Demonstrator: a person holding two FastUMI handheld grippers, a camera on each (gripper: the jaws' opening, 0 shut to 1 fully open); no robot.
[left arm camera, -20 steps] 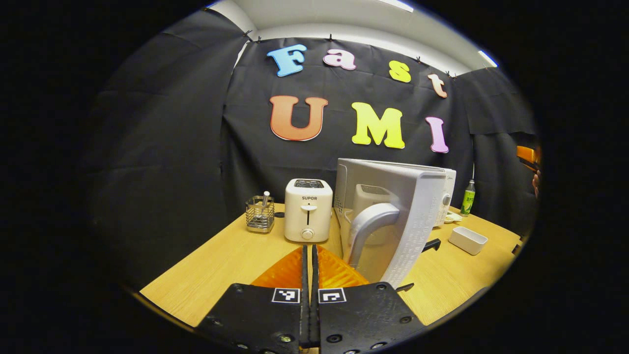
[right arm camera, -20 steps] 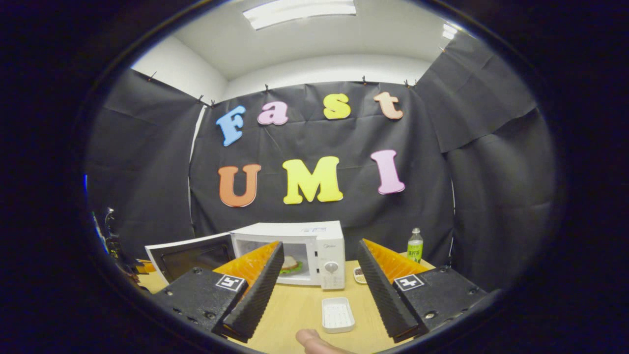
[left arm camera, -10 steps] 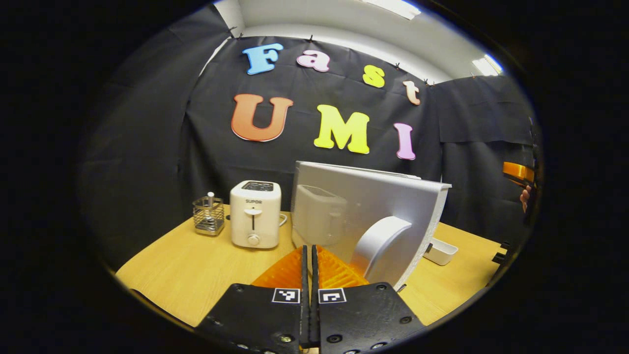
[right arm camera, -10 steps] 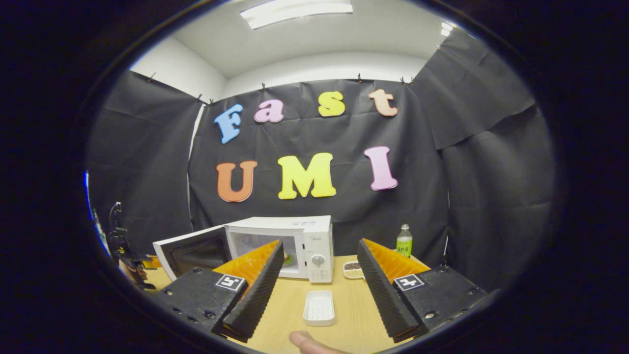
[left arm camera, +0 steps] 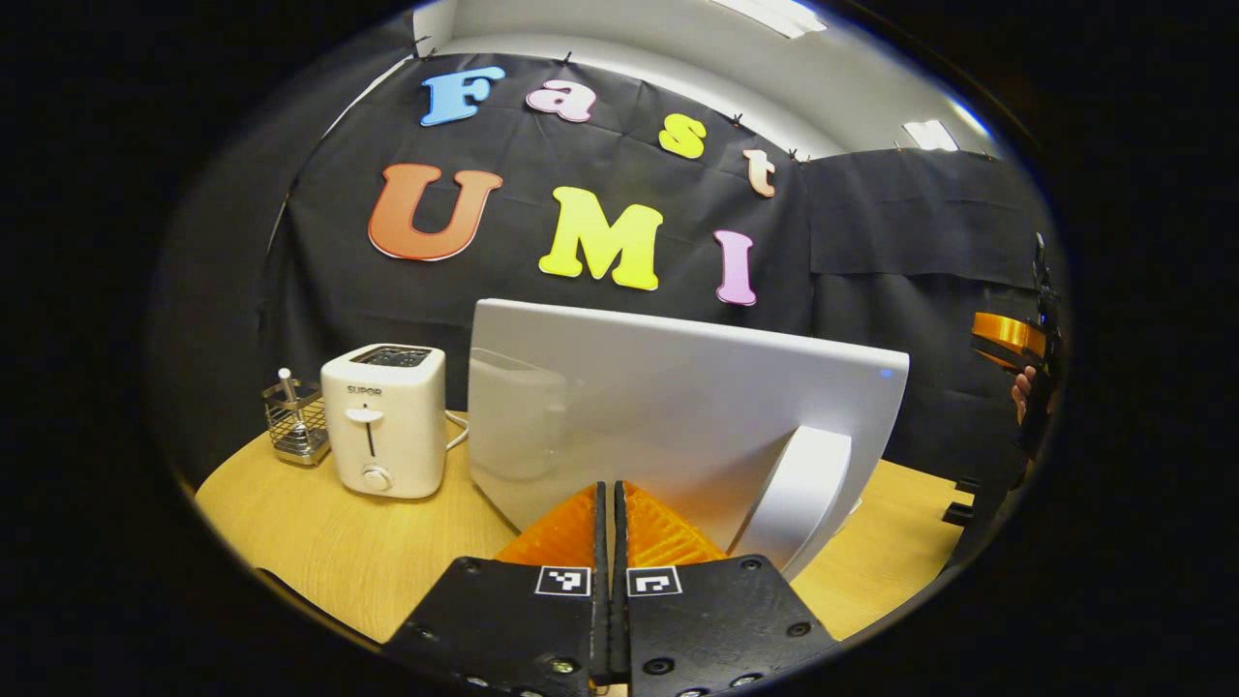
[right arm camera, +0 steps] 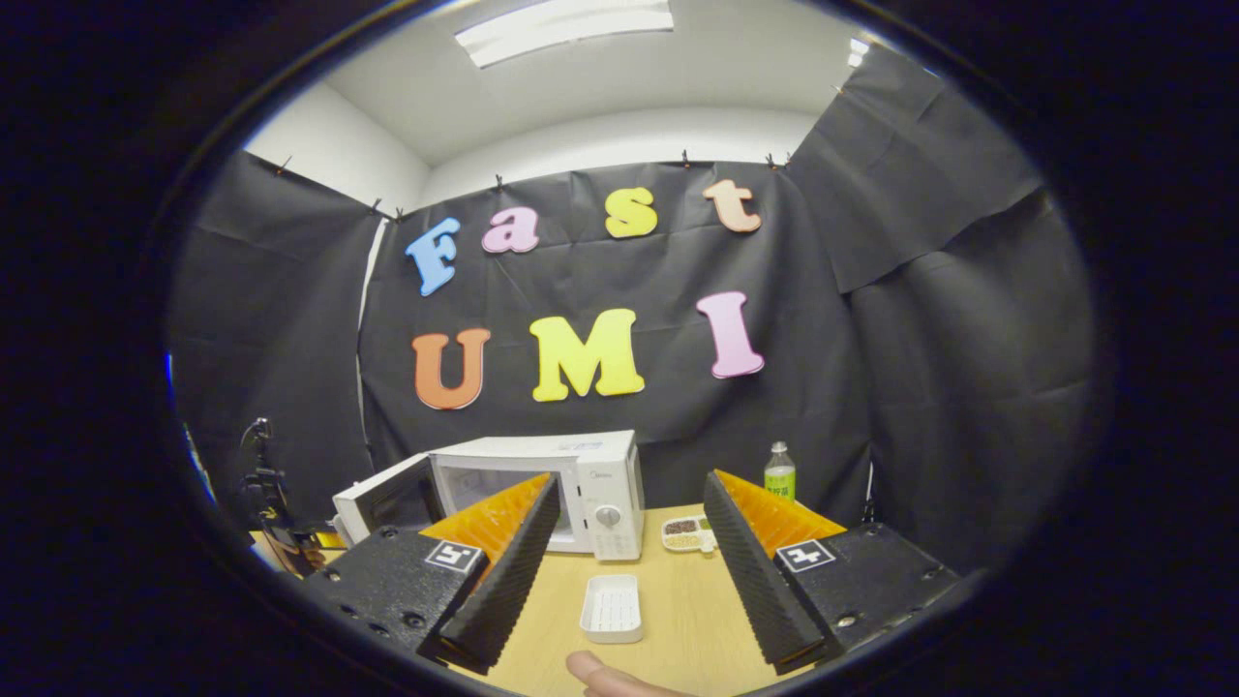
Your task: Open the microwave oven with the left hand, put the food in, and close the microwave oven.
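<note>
Against the outer face of the microwave door (left arm camera: 678, 407), the left gripper (left arm camera: 610, 503) sits clenched, its two orange fingers pressed together with nothing between them; whether their tips touch the door cannot be told. Its curved white handle (left arm camera: 799, 494) lies just right of the fingers. From the right gripper view, the microwave oven (right arm camera: 542, 484) stands toward the back edge of the wooden surface (right arm camera: 678, 600), the door (right arm camera: 387, 494) partly ajar on its left side. The food cannot be made out behind the near finger. Judged from the door's angle and the left gripper's placement, the closing step is under way: what remains is to swing the door fully home until it latches. The right gripper (right arm camera: 629, 561) hangs released, jaws wide apart and empty, above the front edge, a fingertip (right arm camera: 600, 673) of the holding hand below. A white tray (right arm camera: 612, 610) lies empty near the front, a divided dish (right arm camera: 685, 532) and green bottle (right arm camera: 779, 471) stand beside the oven, and a toaster (left arm camera: 384, 421) with a wire holder (left arm camera: 293, 421) occupies the left edge.
</note>
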